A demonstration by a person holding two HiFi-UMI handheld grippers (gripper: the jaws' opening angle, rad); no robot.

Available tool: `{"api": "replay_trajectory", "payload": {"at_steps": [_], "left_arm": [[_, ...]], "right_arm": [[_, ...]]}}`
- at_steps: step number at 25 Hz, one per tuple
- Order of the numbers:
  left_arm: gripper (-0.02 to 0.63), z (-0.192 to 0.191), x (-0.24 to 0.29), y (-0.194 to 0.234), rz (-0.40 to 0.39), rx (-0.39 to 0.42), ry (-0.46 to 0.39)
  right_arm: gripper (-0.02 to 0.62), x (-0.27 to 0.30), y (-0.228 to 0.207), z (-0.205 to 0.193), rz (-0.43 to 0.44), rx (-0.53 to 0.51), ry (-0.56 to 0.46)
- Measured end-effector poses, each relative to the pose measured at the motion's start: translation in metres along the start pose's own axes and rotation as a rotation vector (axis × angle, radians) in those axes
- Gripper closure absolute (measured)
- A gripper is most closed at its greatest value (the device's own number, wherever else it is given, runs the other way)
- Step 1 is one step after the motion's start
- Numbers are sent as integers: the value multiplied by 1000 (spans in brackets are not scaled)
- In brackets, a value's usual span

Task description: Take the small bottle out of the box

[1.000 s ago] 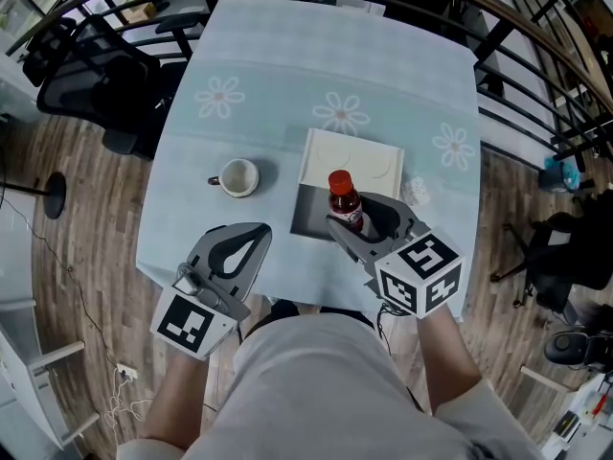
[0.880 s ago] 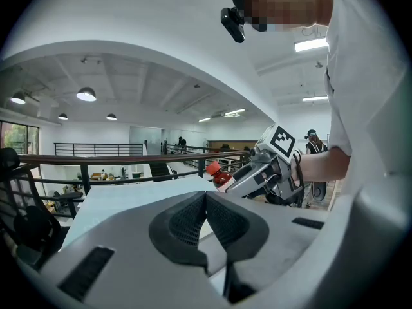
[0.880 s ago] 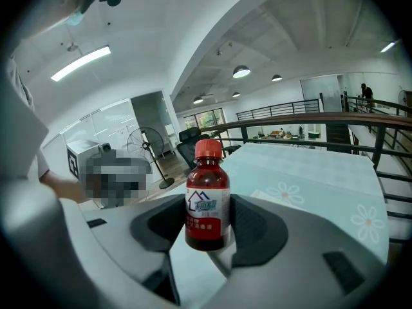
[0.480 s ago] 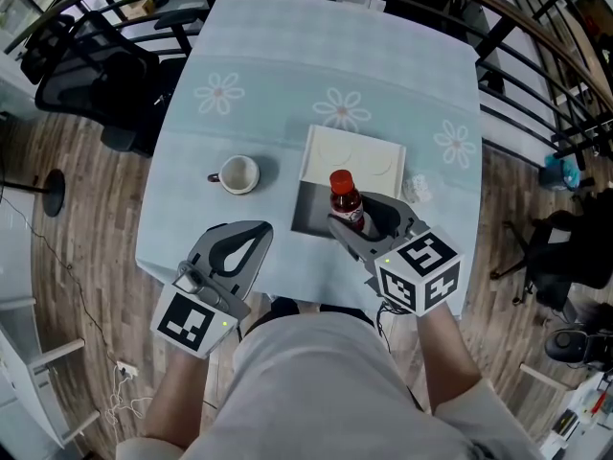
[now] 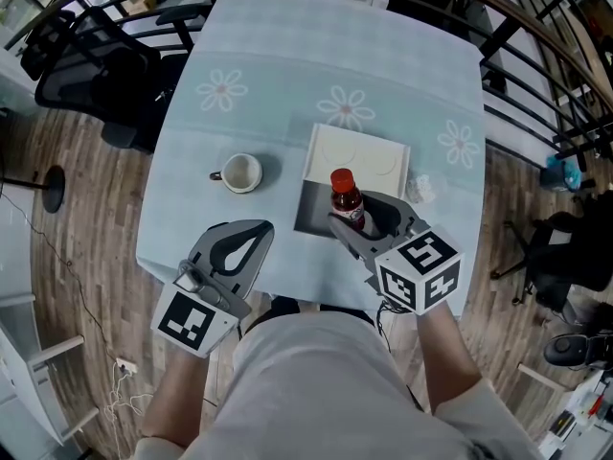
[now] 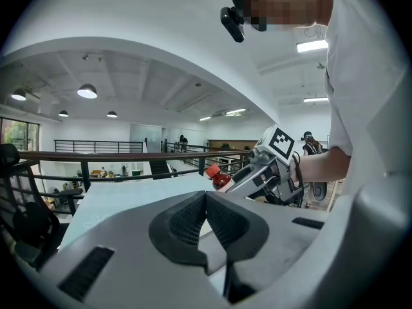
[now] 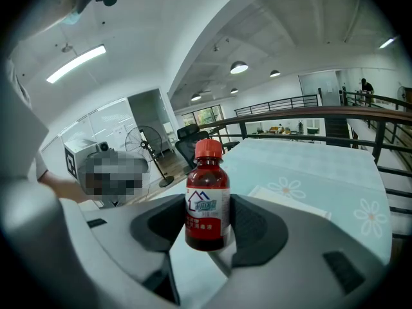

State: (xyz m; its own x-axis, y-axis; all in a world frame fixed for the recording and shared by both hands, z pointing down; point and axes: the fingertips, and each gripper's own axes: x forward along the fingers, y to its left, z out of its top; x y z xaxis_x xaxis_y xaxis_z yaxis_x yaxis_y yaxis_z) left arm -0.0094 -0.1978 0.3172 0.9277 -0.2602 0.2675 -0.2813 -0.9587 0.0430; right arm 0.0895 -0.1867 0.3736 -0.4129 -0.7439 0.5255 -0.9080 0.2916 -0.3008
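1. Here, the right gripper (image 7: 207, 223) is clamped on the small bottle (image 7: 207, 195), one dark jaw pad pressed against each side of its lower half.
2. The bottle stands upright in that grip. It holds dark red liquid and has a red cap and a white label.
3. In the head view, the bottle sits over the near right corner of the box (image 5: 319, 164), close to the near edge of the tabletop (image 5: 287, 65). In the right gripper view, the box's white panel lies beyond the bottle.
4. The box is open, with a white part on the far side and a dark part on the near side. It lies between the middle of the tabletop and its near edge.
5. The left gripper (image 6: 206, 197) holds nothing and its jaws are closed tip to tip. It hangs at the near left corner of the tabletop, well apart from the box.
6. A white cup (image 5: 237, 173) stands left of the box, its handle pointing to the left edge.
7. A small crumpled white scrap (image 5: 419, 192) lies just beside the box's right side.
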Motion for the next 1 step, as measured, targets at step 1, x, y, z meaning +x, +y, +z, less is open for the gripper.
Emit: {"api": "replay_trajectory", "payload": {"at_steps": [1], "left_arm": [[584, -1, -1, 2, -1, 1, -1]], "right_arm": [[367, 3, 1, 0, 0, 1, 0]]}}
